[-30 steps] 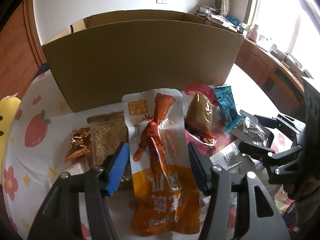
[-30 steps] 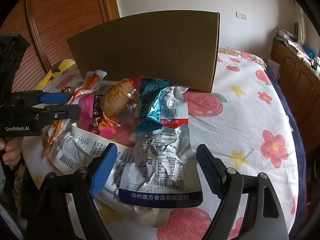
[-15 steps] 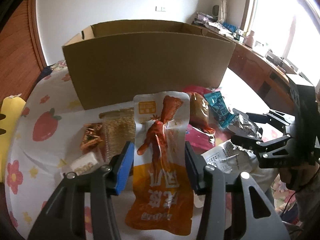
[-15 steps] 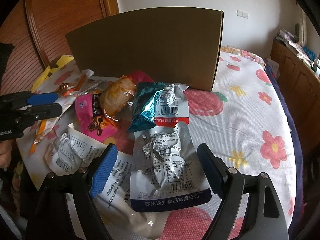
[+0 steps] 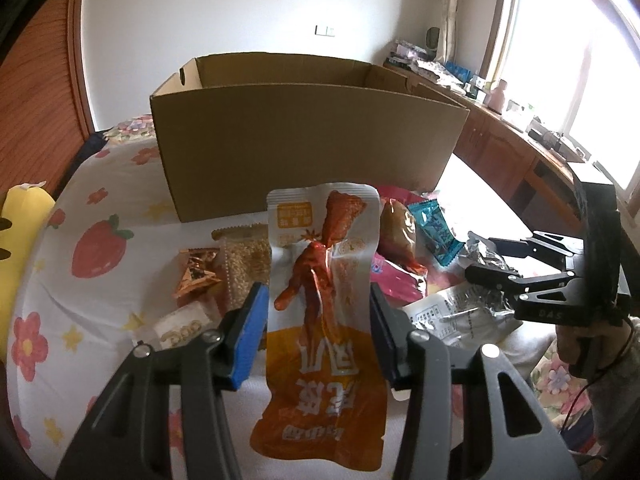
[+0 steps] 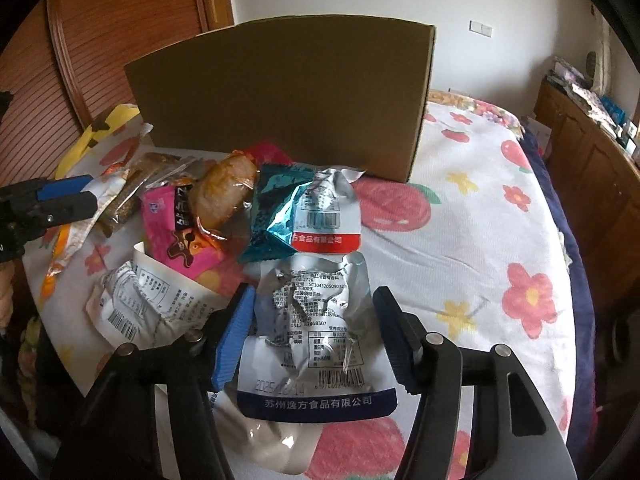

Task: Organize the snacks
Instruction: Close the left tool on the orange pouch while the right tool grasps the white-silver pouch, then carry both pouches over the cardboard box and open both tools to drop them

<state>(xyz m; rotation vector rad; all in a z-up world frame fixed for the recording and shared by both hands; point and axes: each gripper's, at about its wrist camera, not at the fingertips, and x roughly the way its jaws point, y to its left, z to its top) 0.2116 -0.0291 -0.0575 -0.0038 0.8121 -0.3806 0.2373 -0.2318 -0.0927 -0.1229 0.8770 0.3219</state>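
Observation:
My left gripper (image 5: 316,324) is shut on an orange and white chicken-foot snack pouch (image 5: 324,308) and holds it above the bed. My right gripper (image 6: 316,336) is closed on the sides of a crinkled silver pouch with a blue bottom band (image 6: 316,340), which looks held. An open cardboard box (image 5: 304,136) stands behind the snack pile; it also shows in the right wrist view (image 6: 288,92). The left gripper shows at the left of the right wrist view (image 6: 60,200).
Loose snacks lie on the flowered bedspread (image 6: 460,240): a teal packet (image 6: 280,216), a pink packet (image 6: 184,232), a brown vacuum-packed piece (image 6: 228,196), a white printed pouch (image 6: 156,304), a grain bar (image 5: 244,268), a copper wrapper (image 5: 196,272). A wooden cabinet (image 5: 516,160) stands at the right.
My left gripper has closed on the orange pouch and lifted it back from the box. My right gripper has narrowed onto the silver pouch and risen slightly.

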